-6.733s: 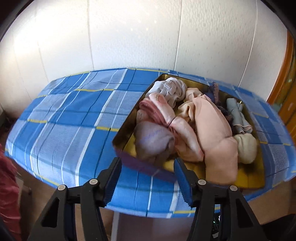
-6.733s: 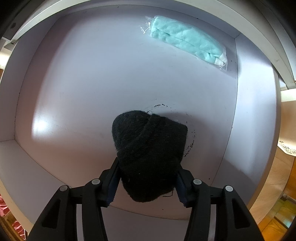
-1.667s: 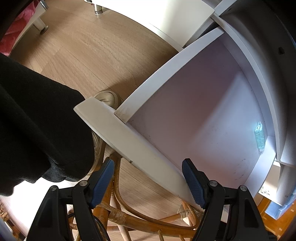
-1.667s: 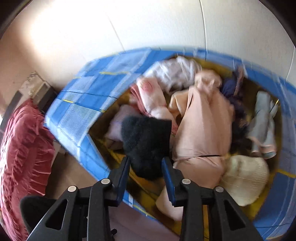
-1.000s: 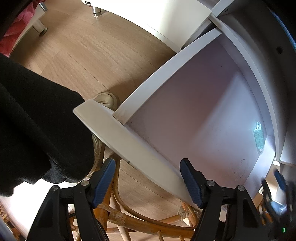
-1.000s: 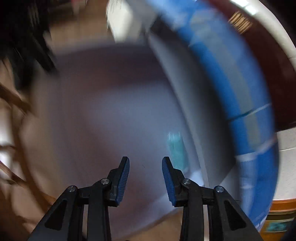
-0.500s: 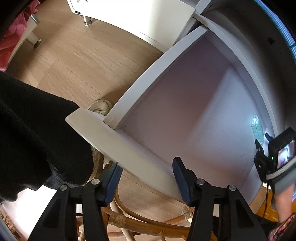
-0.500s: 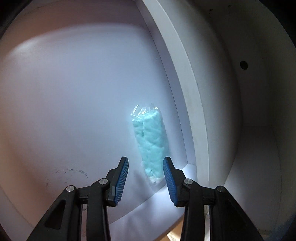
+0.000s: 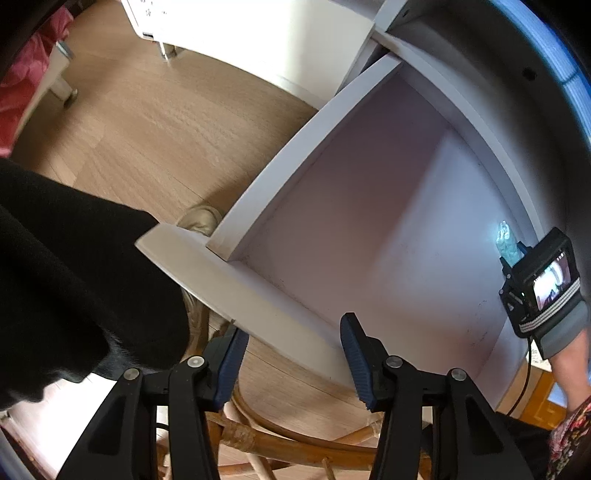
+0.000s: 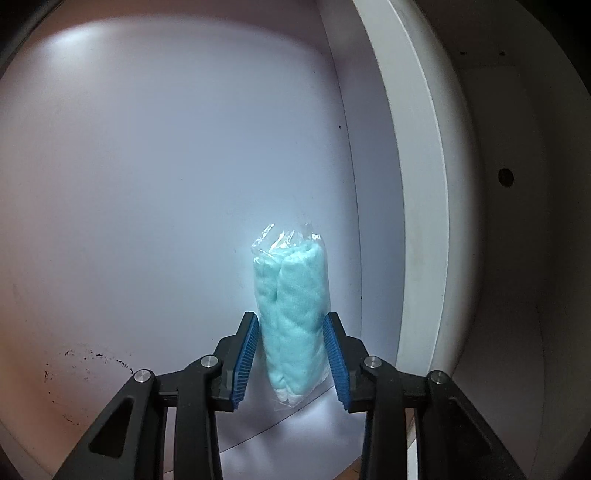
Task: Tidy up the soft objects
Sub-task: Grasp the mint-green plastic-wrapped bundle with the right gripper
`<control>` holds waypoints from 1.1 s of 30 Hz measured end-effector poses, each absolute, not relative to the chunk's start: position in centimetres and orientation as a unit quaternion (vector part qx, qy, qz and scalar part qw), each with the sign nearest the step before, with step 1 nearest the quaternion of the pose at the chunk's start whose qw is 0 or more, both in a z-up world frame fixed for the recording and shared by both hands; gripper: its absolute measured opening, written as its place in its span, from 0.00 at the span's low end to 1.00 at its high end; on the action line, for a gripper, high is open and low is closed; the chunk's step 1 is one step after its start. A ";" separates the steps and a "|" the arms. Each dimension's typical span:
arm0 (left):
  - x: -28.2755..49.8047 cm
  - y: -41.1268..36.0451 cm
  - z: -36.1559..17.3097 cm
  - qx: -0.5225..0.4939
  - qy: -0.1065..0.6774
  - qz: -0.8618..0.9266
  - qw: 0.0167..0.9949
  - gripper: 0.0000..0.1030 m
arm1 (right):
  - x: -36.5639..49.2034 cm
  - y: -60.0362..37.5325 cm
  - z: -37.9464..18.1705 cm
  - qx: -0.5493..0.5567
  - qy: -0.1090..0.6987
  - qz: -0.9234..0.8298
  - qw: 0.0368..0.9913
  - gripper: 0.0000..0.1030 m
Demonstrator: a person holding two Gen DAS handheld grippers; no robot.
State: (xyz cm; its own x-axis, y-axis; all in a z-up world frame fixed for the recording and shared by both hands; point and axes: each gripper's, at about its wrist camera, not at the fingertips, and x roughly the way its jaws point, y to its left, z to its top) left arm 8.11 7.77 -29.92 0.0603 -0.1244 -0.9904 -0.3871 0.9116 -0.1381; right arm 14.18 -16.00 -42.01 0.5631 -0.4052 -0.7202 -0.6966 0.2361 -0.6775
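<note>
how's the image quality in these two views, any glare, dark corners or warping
Left wrist view: the white furniture at top is blown out, the drawer edges bow from fisheye warp, and the black fabric near the lens shows little detail. Right wrist view: sharp, with dark vignetted corners and a bright patch around the bagged turquoise cloth between the right tool pads.

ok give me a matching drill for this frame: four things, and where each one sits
Things:
1. teal roll in its clear bag
2. right gripper
3. rattan chair
4. beige shoe

Places:
A. below the drawer's front panel
B. on the wooden floor, by the drawer's front corner
C. lying on the drawer bottom, close to a wall
D. one finger on either side of the teal roll

Pairs: 1-C, 2-D, 3-A, 4-B
</note>
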 end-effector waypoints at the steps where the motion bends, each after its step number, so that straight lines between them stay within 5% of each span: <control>1: 8.1 7.7 -29.7 -0.186 0.678 0.094 0.705 0.49 | 14.1 -15.7 -42.2 -0.617 0.452 0.109 0.635 0.35; 14: 7.5 7.3 -24.9 -0.170 0.624 0.072 0.760 0.53 | 14.2 -13.2 -41.8 -0.639 0.469 0.086 0.603 0.27; 21: 8.9 4.3 -23.4 -0.122 0.595 0.003 0.795 0.63 | 14.0 -10.4 -37.5 -0.508 0.534 0.137 0.662 0.26; 27: 11.2 2.7 -25.3 -0.099 0.619 -0.037 0.778 0.64 | 15.5 -11.0 -35.8 -0.484 0.523 0.138 0.687 0.46; 33: 12.2 1.6 -25.1 -0.065 0.608 -0.057 0.789 0.72 | 16.9 -11.6 -37.1 -0.483 0.528 0.151 0.682 0.49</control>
State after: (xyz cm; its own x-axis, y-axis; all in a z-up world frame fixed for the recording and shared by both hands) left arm 12.20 1.57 -25.05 0.2548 -0.1694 -0.9520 0.0110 0.9850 -0.1723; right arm 16.90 -11.64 -37.06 0.3961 -0.3052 -0.8660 -0.7163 0.4873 -0.4994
